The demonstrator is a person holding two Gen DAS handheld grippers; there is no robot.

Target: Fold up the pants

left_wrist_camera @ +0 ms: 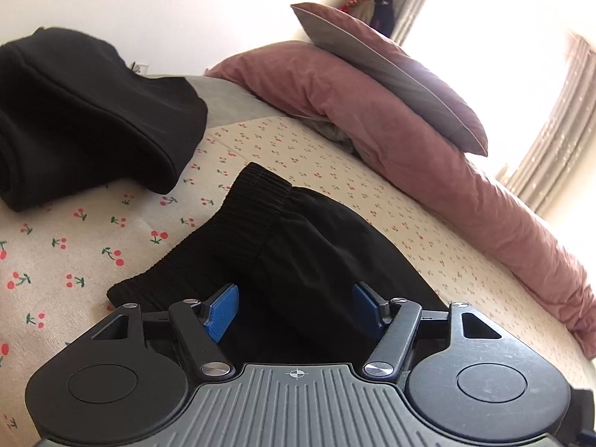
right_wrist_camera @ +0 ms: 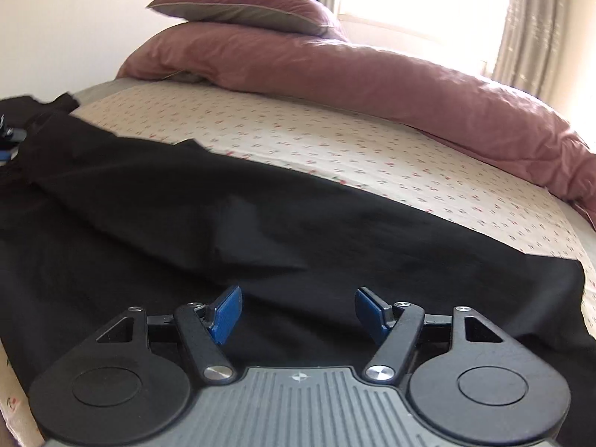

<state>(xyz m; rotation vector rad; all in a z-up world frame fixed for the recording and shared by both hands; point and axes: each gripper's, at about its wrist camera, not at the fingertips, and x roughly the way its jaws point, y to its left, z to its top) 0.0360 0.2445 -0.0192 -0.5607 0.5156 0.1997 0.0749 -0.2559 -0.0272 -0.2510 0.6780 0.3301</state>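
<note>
1. Left gripper [left_wrist_camera: 296,307]: jaws parted, nothing held; the ribbed waistband [left_wrist_camera: 238,219] of the black pants [left_wrist_camera: 305,253] lies just ahead of its pads.
2. Right gripper [right_wrist_camera: 298,311]: jaws parted, empty; the pants' leg cloth [right_wrist_camera: 260,231] is spread flat beneath and ahead, on the cherry-print sheet [right_wrist_camera: 354,149].
3. Step, judged: pants laid out, fold pending.
4. Next move calls for: both jaws pinching cloth edges.

Black pants [right_wrist_camera: 260,223] spread flat across lower frame on cherry-print bed sheet [right_wrist_camera: 335,149]; ribbed elastic waistband [left_wrist_camera: 242,223] at centre of left view.

pants [right_wrist_camera: 260,223] spread on bed sheet [right_wrist_camera: 335,149], duvet [right_wrist_camera: 372,74] behind, pillow [right_wrist_camera: 242,7] on duvet
</note>
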